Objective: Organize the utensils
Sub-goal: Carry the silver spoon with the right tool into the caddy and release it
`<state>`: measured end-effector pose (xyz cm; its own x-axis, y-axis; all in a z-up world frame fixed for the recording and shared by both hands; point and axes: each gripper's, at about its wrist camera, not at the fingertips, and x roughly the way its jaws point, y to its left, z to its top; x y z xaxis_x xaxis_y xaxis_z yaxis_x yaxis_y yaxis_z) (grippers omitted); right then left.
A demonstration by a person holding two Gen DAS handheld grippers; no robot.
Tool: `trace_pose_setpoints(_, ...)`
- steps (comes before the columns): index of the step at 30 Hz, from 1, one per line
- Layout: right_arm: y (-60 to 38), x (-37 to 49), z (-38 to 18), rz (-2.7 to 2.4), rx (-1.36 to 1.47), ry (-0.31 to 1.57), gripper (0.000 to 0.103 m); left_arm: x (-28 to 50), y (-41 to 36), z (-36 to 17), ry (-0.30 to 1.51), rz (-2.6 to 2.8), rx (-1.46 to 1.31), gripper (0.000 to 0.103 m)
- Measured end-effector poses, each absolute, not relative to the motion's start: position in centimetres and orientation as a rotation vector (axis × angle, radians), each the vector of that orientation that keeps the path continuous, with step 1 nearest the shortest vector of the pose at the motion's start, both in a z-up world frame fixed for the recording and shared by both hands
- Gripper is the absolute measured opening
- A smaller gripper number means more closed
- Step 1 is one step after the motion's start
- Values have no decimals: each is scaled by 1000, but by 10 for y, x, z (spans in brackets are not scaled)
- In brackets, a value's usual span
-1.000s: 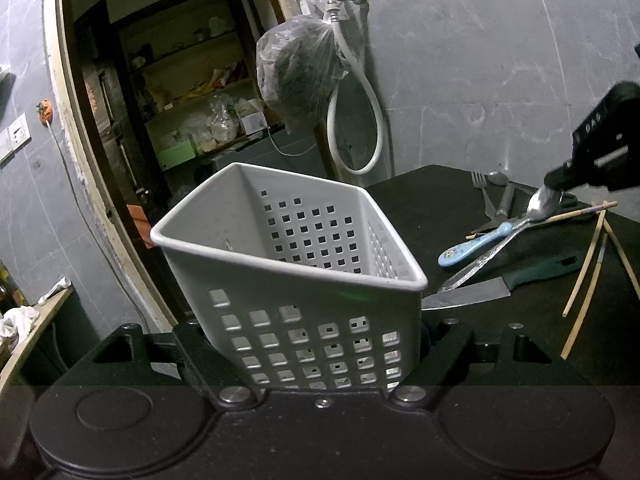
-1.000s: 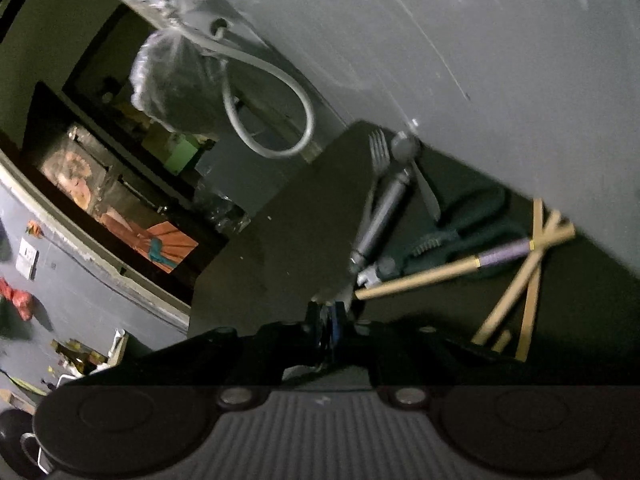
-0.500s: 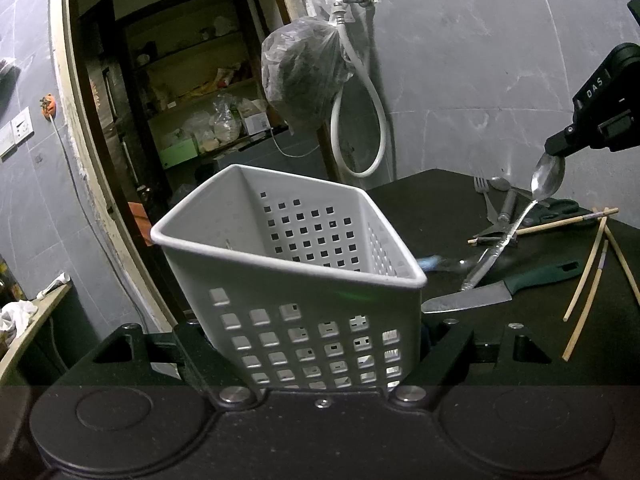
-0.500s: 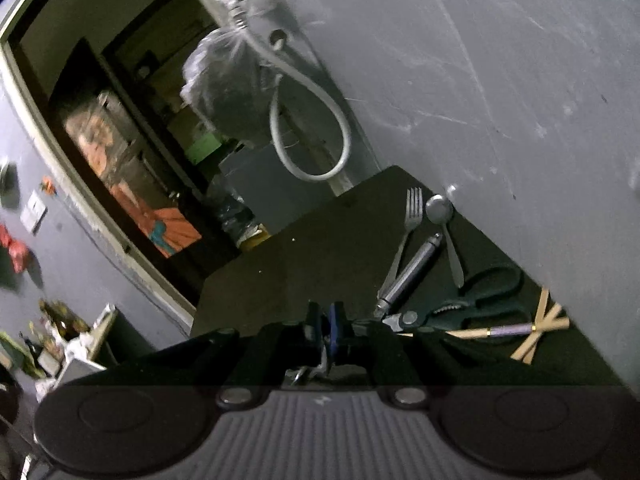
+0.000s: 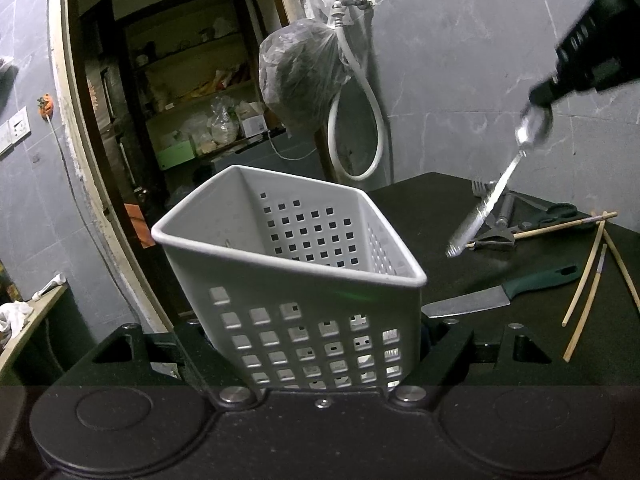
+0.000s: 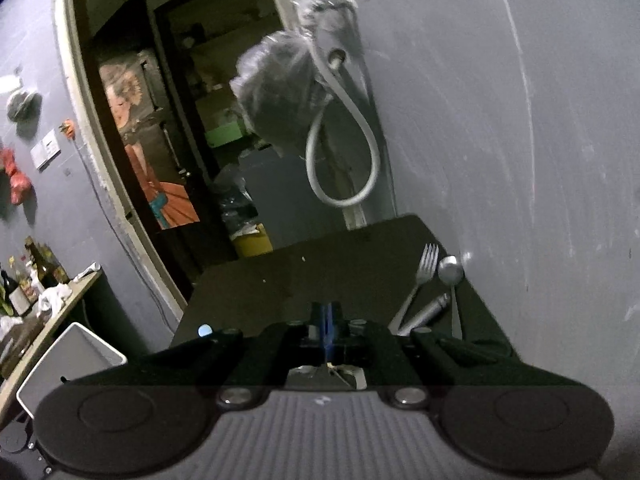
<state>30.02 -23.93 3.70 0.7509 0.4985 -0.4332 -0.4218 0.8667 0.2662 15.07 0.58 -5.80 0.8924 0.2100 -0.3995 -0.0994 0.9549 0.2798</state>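
My left gripper (image 5: 320, 344) is shut on a white perforated basket (image 5: 304, 280) and holds it tilted over the near end of the dark counter (image 5: 440, 208). My right gripper (image 5: 540, 98) shows at the upper right of the left wrist view, shut on the bowl end of a metal spoon (image 5: 492, 196) that hangs in the air, handle down, to the right of the basket. In the right wrist view the gripper (image 6: 326, 330) is shut, with a thin blue edge between the fingers. The basket's corner (image 6: 68, 364) shows low at the left there.
On the counter lie a green-handled knife (image 5: 500, 292), several wooden chopsticks (image 5: 588, 280), scissors (image 5: 556, 212), a fork (image 6: 420, 280), a second spoon (image 6: 452, 280) and a metal-handled tool (image 6: 428, 312). A hose and bag (image 5: 304, 80) hang on the back wall.
My right gripper has lifted the spoon off the counter and swung it up and toward the basket. The basket has stayed in place.
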Motion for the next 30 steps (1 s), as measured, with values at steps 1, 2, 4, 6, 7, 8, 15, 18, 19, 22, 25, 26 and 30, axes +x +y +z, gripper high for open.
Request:
trace_pose_setpoints(1,-237,298,43,512,145,504,1,150,6,-58,439,161,256,81)
trace_pose_setpoints(2,-234,295,51,522,137,488,1,150,6,-59,438,160,255,81)
trace_pose_setpoints(4,-229,287,69,548,123,448,1,151,6,-59,436,159,255,81)
trace_pose_setpoints(6,-223,281,88,582,112,404,1,150,7,-59,435,158,254,81)
trace_pose_setpoints(7,-219,278,98,603,106,380,1,150,7,-59,434,158,253,81)
trace_pose_setpoints(8,-215,273,108,627,98,354,1,150,6,-59,434,158,253,81)
trace_pose_setpoints(15,-174,252,146,781,24,264,1,149,7,-60,435,158,250,81)
trace_pose_setpoints(18,-152,245,144,827,-33,272,1,148,6,-60,436,157,250,81)
trace_pose_setpoints(19,-145,244,141,838,-51,281,1,148,6,-60,436,157,249,81)
trace_pose_setpoints(22,-127,237,130,867,-102,301,1,148,6,-60,435,156,250,81)
trace_pose_setpoints(25,-109,226,115,877,-176,304,1,148,6,-60,434,154,249,81)
trace_pose_setpoints(26,-101,220,108,878,-216,300,1,148,5,-60,434,154,249,81)
trace_pose_setpoints(30,-79,200,89,908,-321,292,1,147,6,-60,433,154,248,81)
